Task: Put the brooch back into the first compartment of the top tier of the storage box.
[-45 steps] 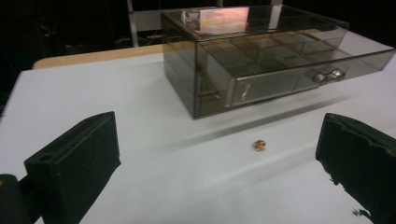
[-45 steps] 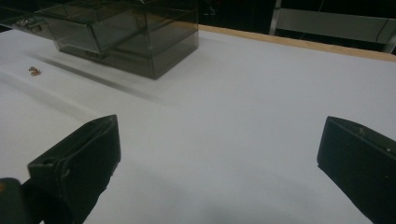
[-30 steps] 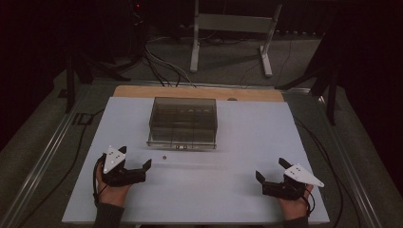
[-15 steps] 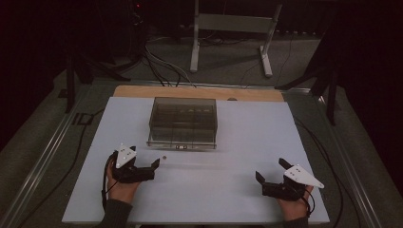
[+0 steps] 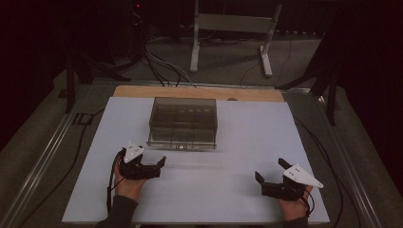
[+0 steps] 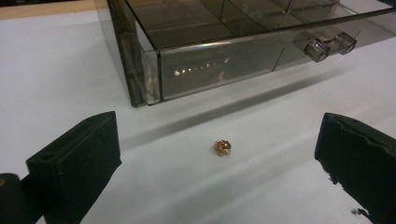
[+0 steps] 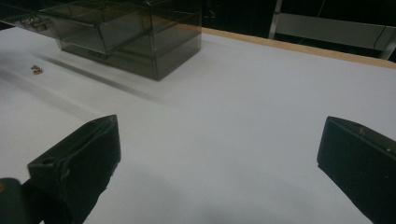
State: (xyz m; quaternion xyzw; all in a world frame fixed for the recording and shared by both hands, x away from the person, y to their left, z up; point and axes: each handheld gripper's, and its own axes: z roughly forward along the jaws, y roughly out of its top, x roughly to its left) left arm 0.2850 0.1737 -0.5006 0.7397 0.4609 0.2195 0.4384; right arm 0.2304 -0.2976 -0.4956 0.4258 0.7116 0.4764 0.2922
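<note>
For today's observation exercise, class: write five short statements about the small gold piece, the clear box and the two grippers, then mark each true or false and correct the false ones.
1. The small gold piece lies on the white table in front of the clear box. True.
2. The left gripper is shut on the gold piece. False: its jaws stand wide apart, with the piece lying between and ahead of them, untouched.
3. The box has inner dividers. True.
4. The right gripper holds the box. False: it is open and well clear of it.
5. The gold piece sits inside a compartment. False: it lies outside on the table.
</note>
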